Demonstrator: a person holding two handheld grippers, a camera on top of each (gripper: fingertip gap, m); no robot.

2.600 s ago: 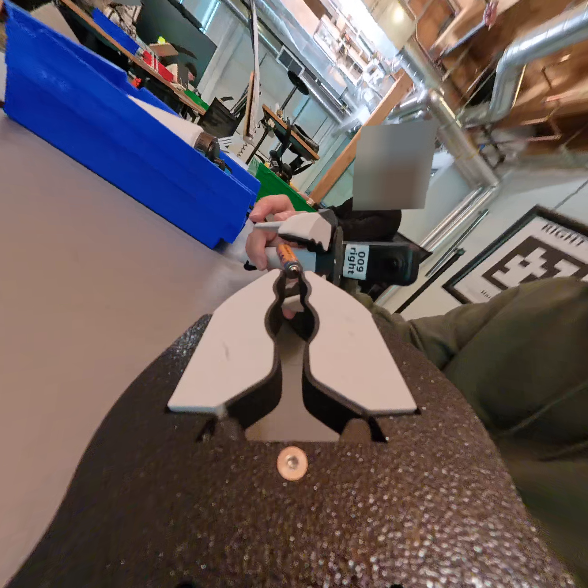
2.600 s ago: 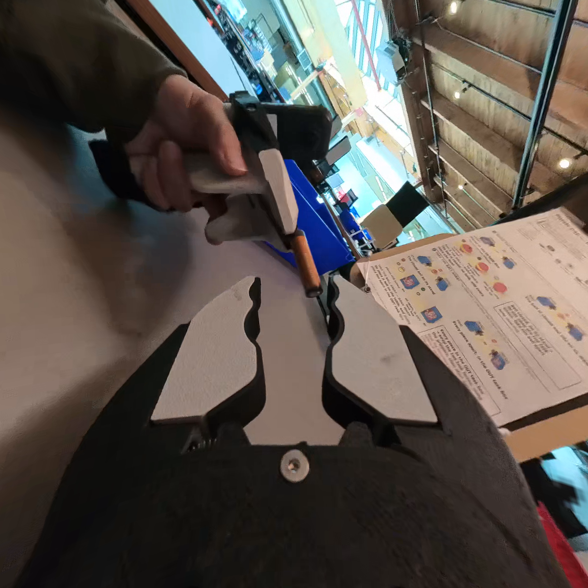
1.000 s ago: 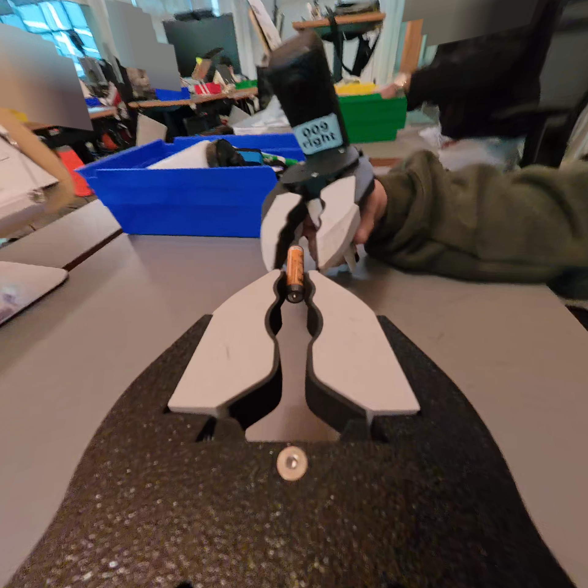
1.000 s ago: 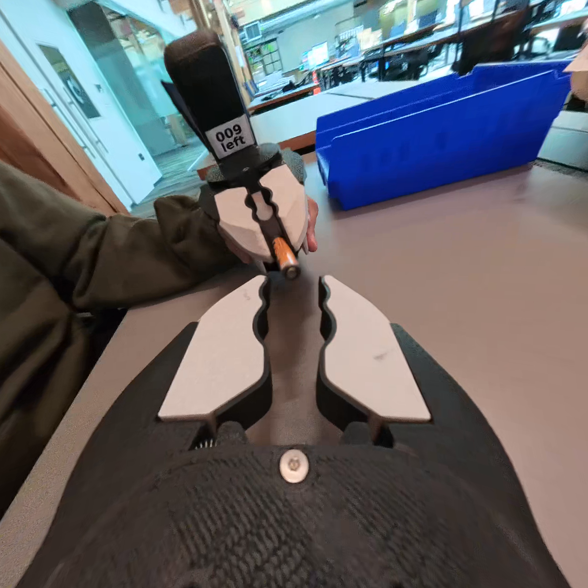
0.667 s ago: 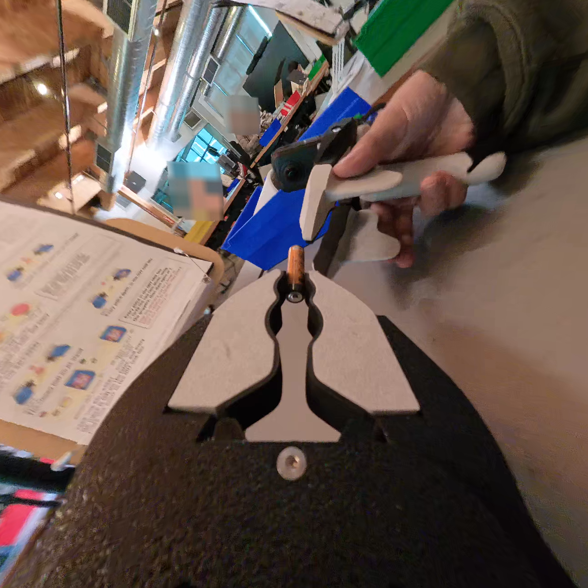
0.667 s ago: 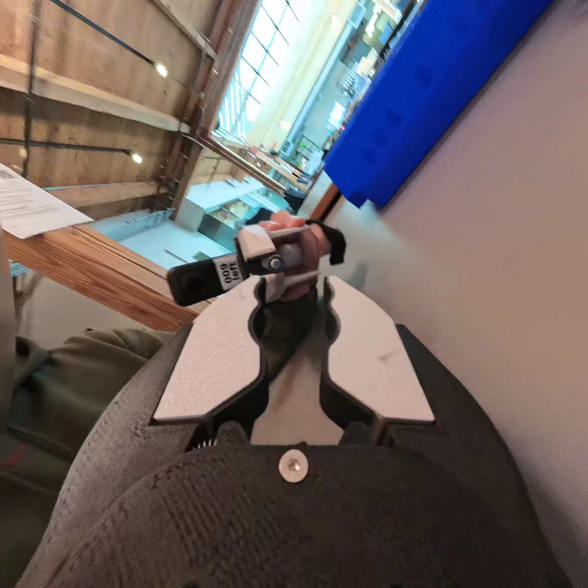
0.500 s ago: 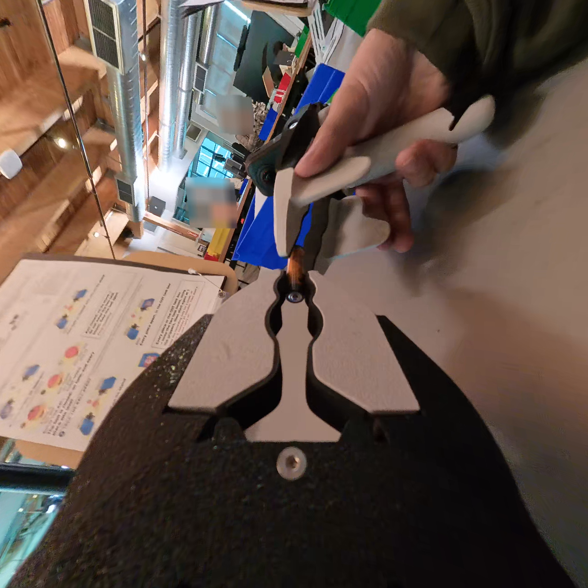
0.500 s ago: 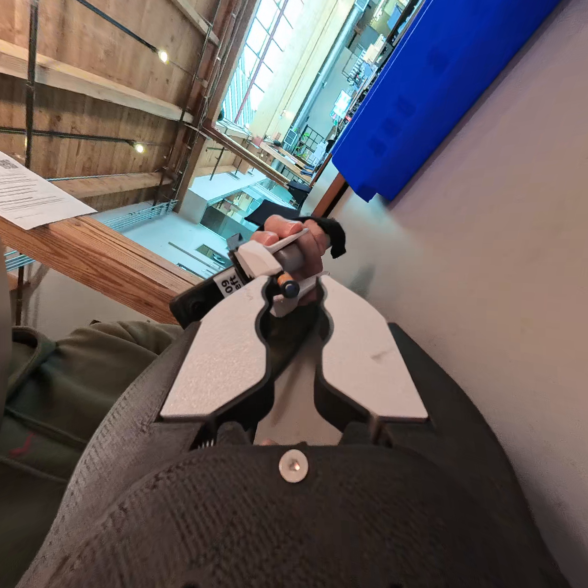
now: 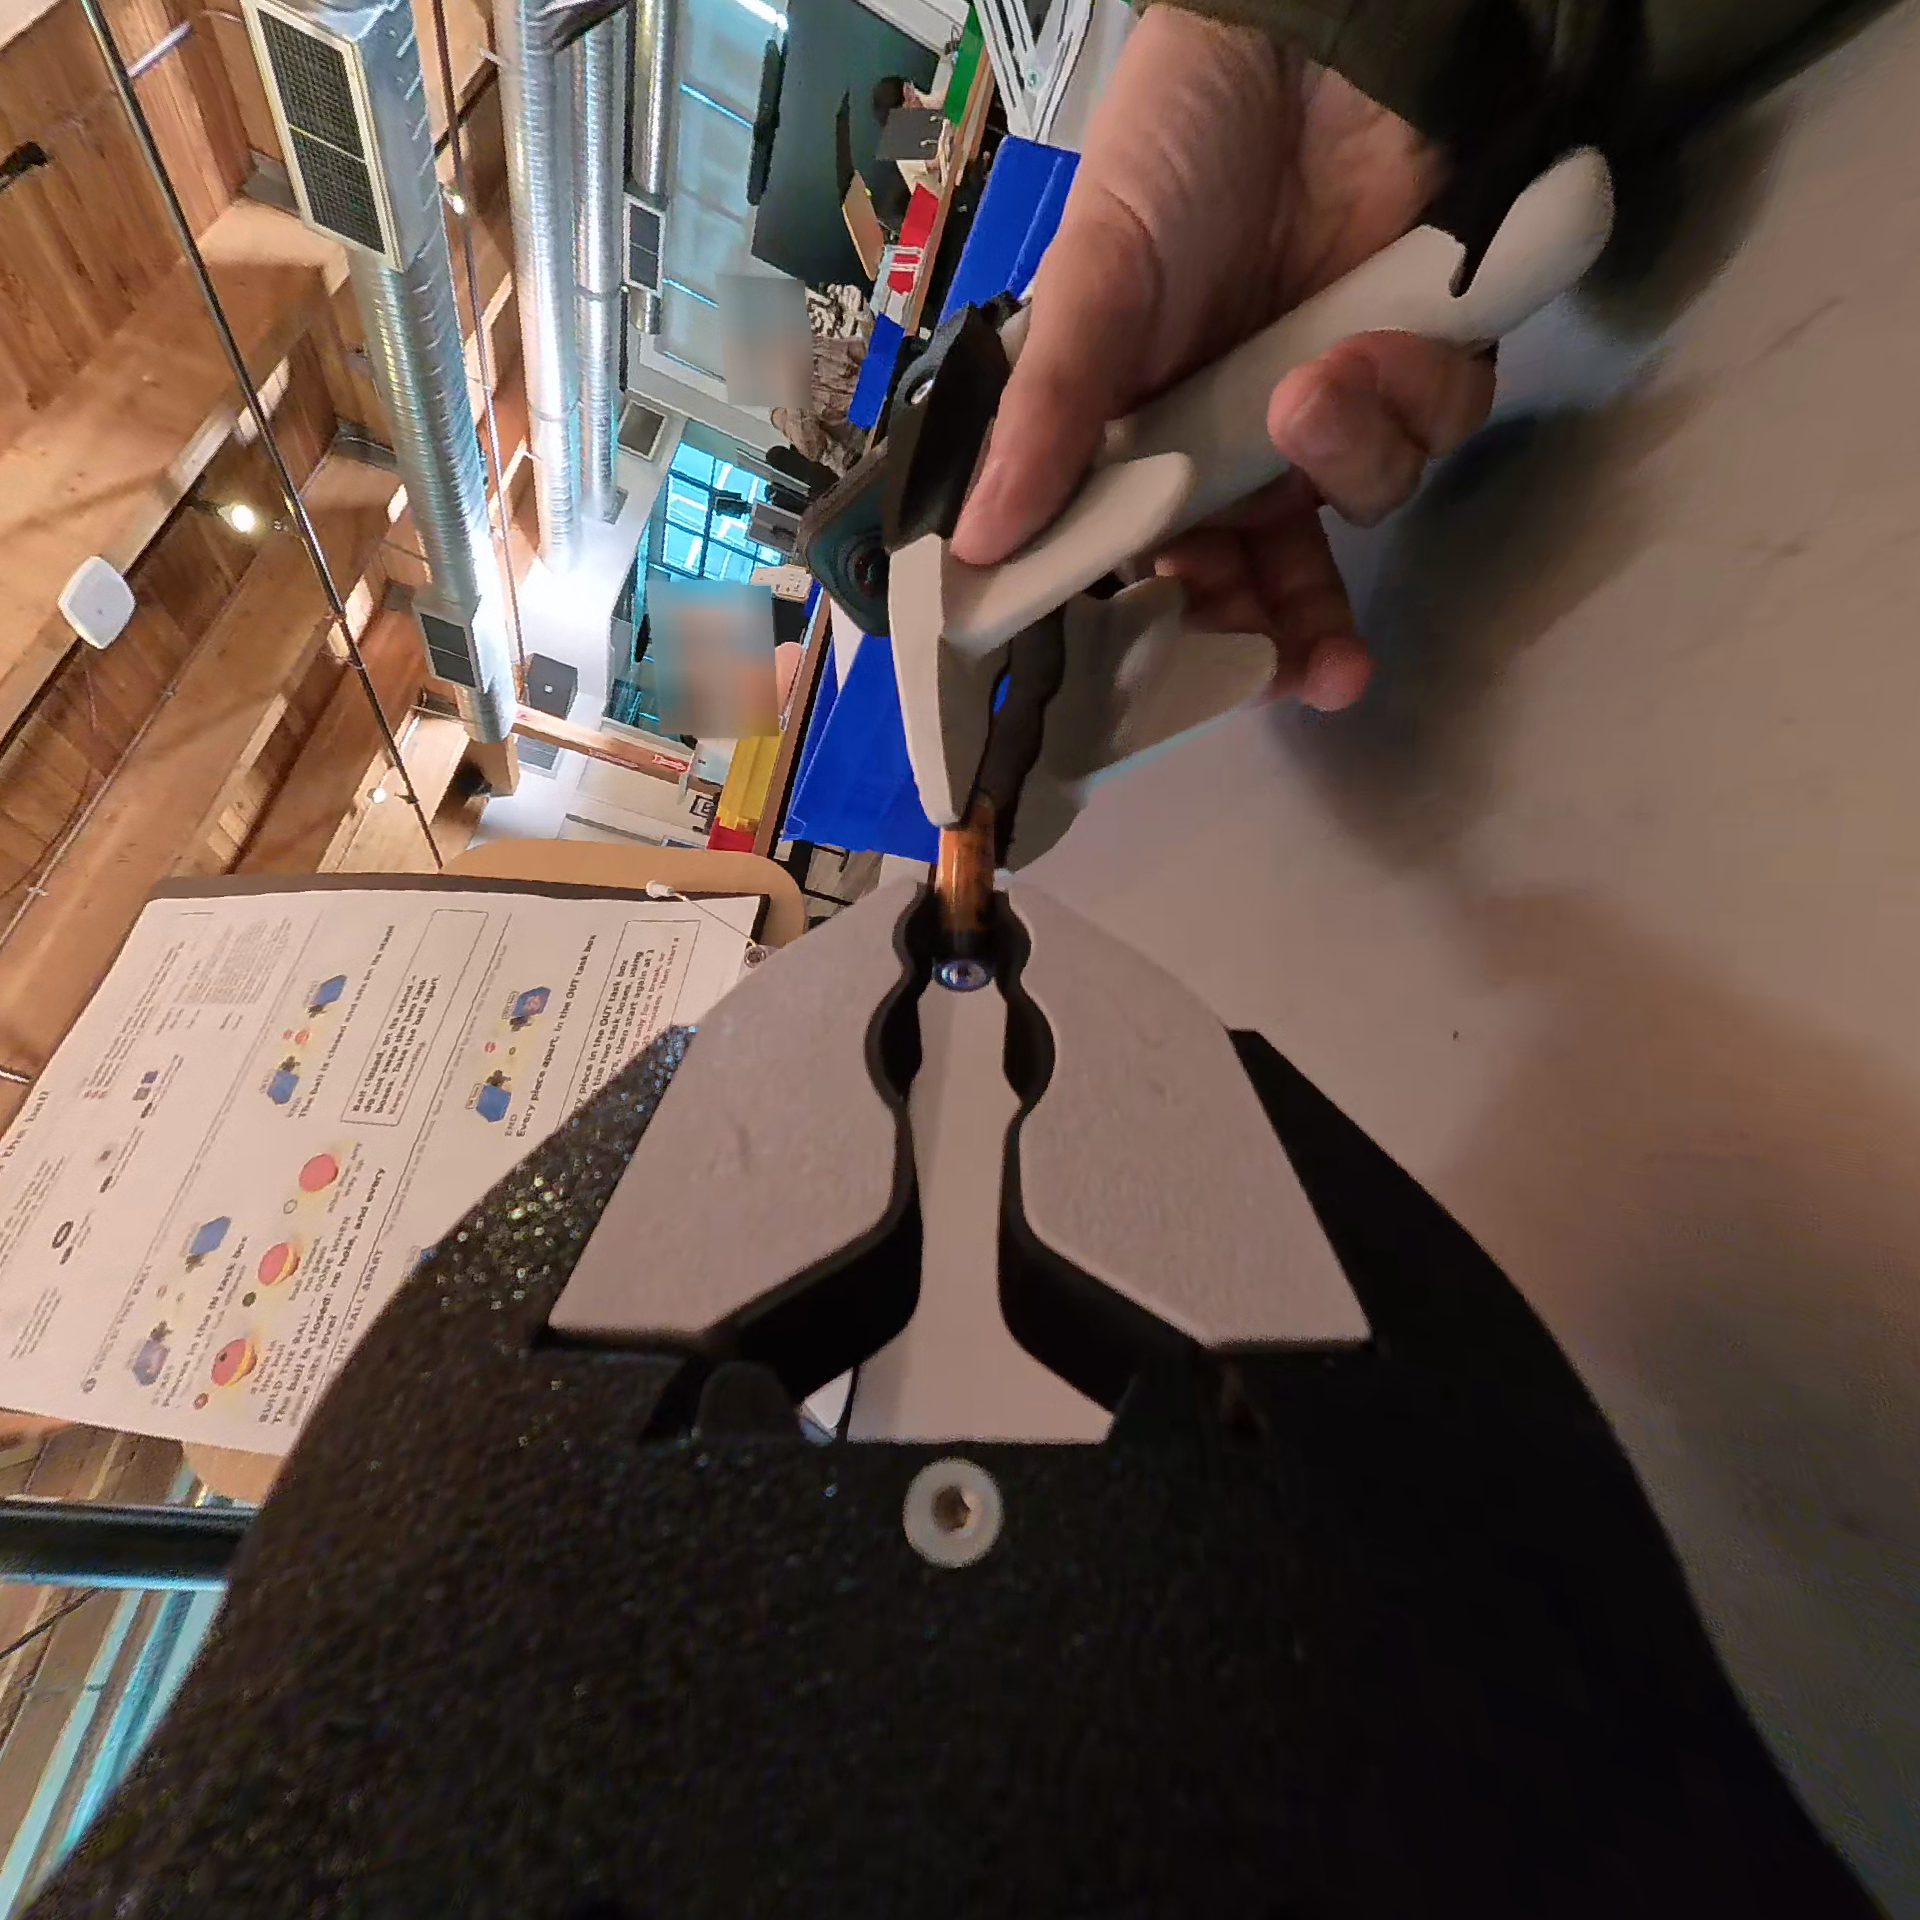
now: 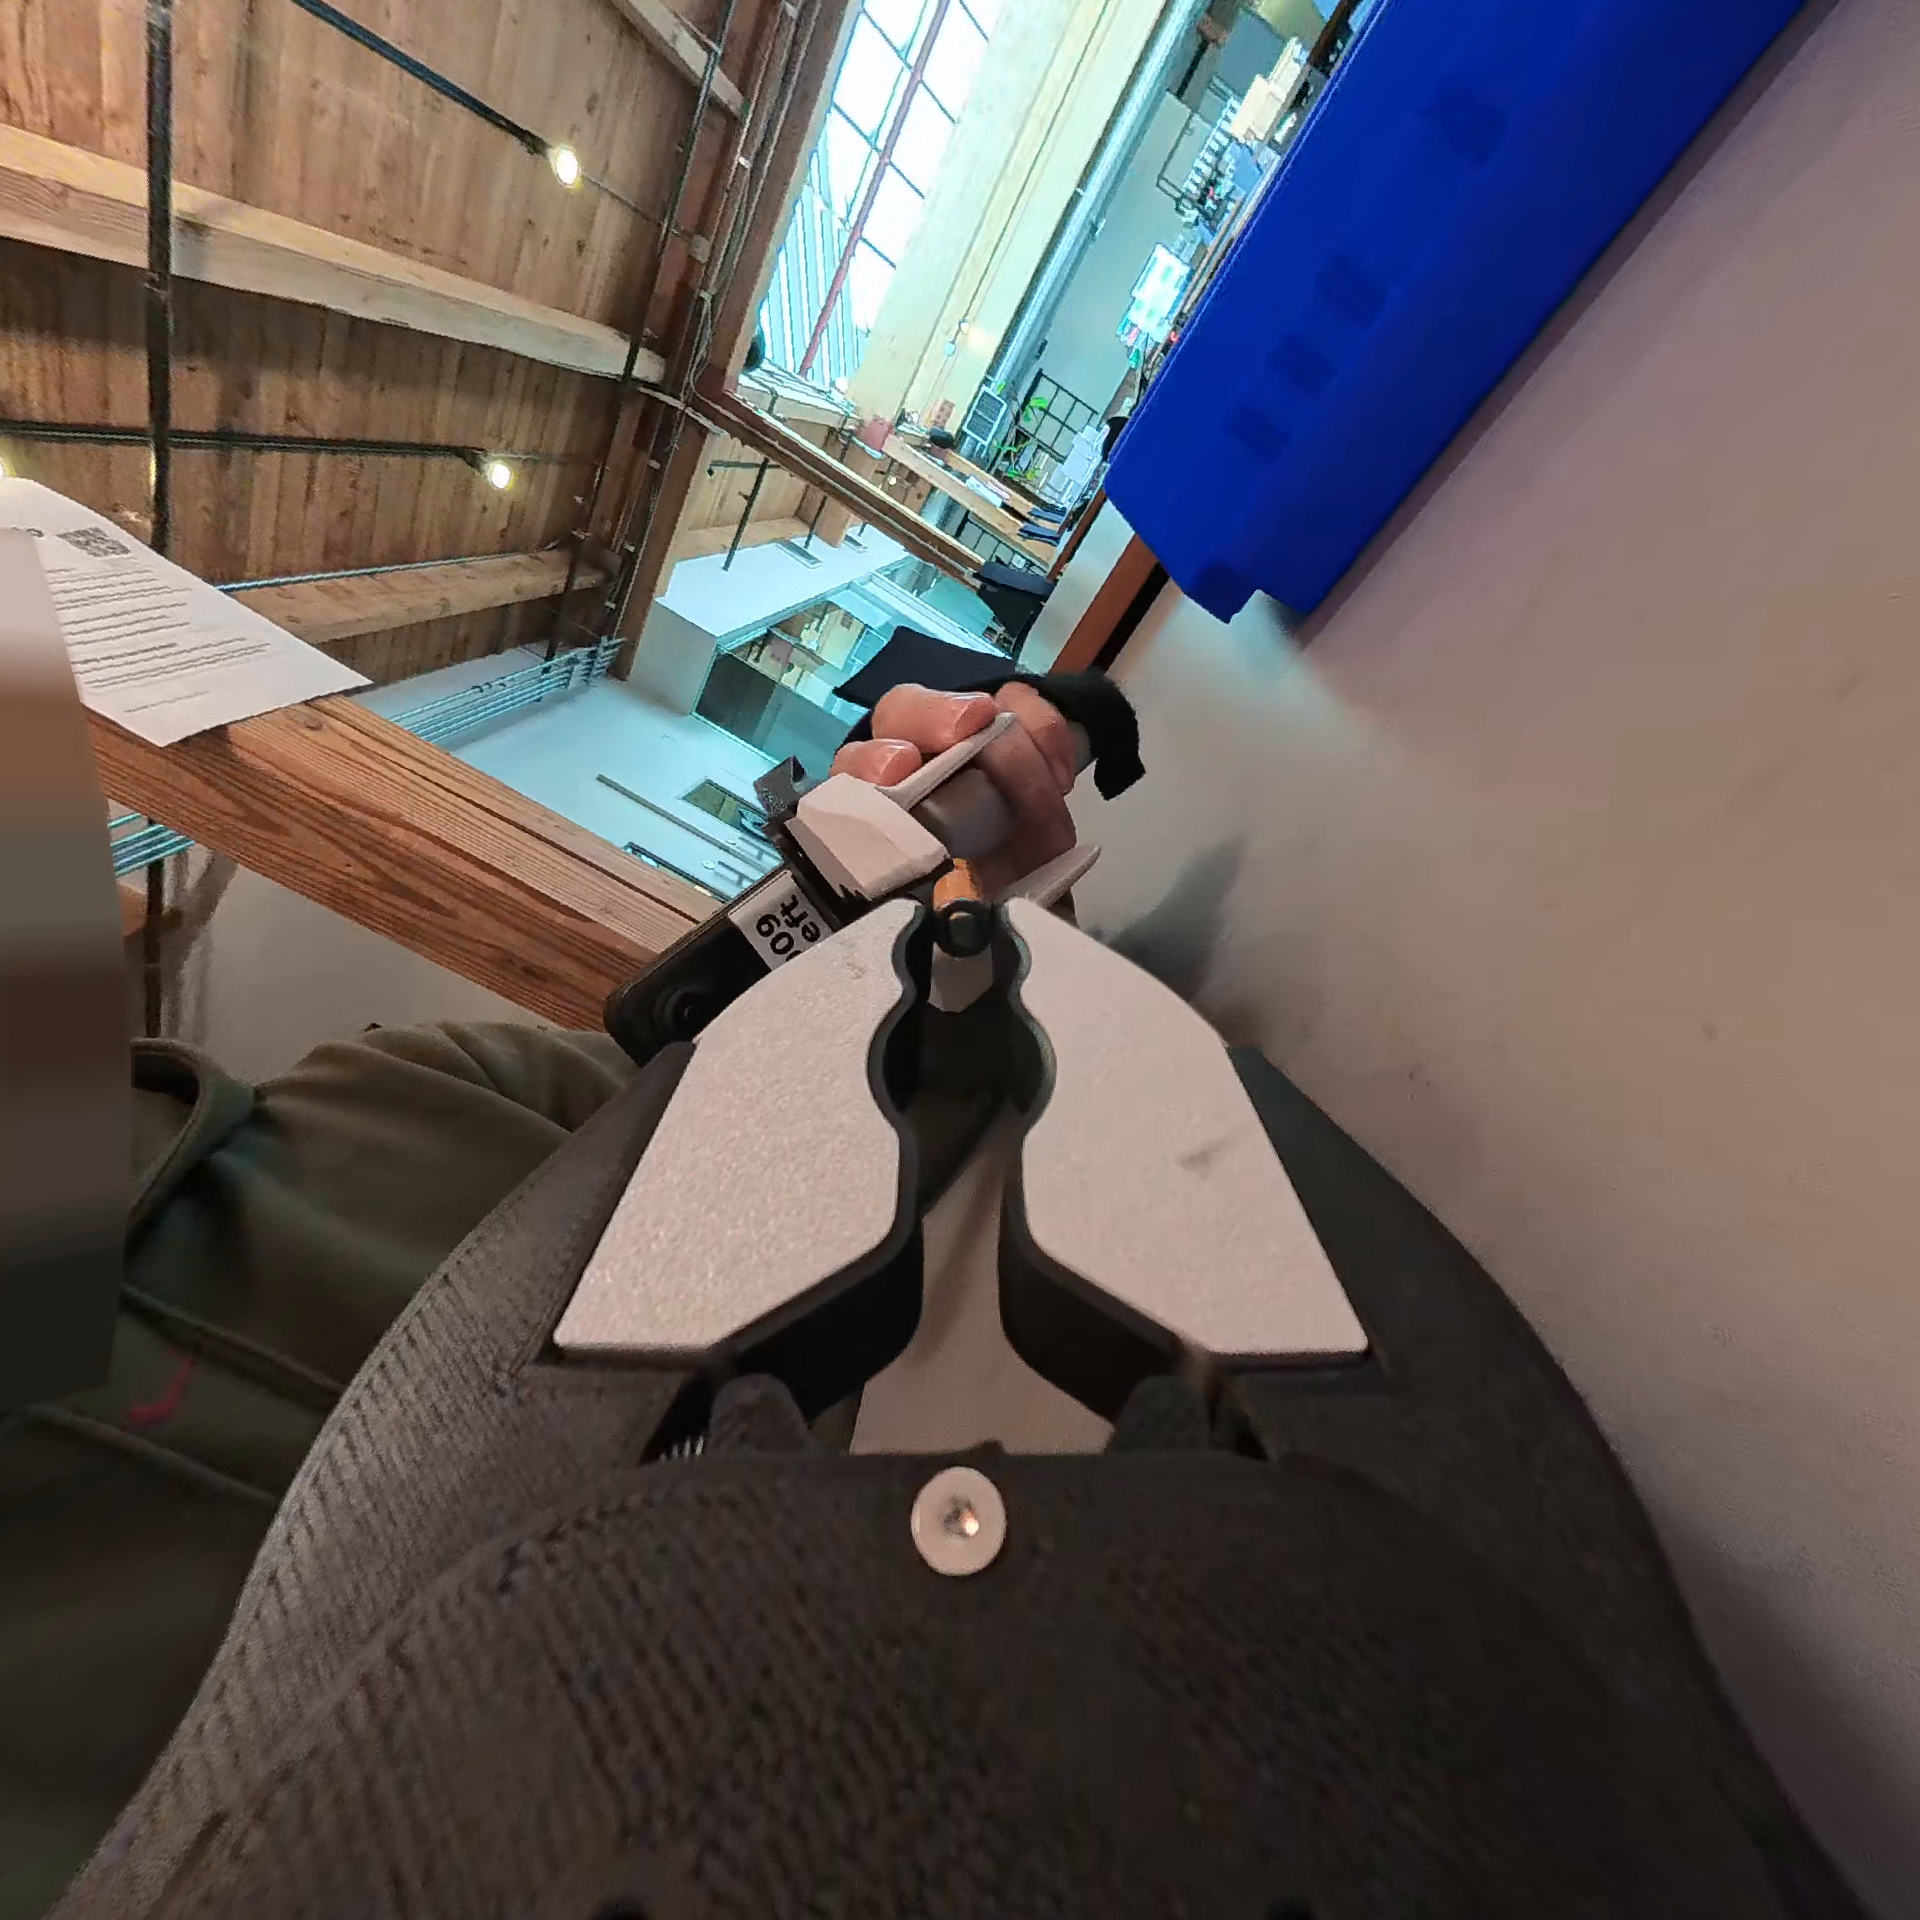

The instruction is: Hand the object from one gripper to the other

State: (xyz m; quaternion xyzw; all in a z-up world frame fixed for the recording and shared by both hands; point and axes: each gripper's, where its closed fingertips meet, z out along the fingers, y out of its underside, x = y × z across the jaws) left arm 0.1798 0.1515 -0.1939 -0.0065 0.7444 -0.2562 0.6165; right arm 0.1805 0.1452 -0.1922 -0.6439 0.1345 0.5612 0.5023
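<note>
progress: mid-handover, both ends gripped, release not yet done
battery [image 9: 966,904]: in the air above the counter [image 9: 1558,987], bridging both tool tips
left tongs [image 9: 964,951]: nearly together, clamped on near end
right tongs [image 10: 961,935]: narrow gap, pinching the other end
left to do: one side lets go

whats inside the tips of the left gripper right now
An orange-brown battery sits between the left gripper tips, its metal end cap facing the camera. Its far end runs into the right gripper, so that end is hidden, and how firmly either grips is unclear.
</note>
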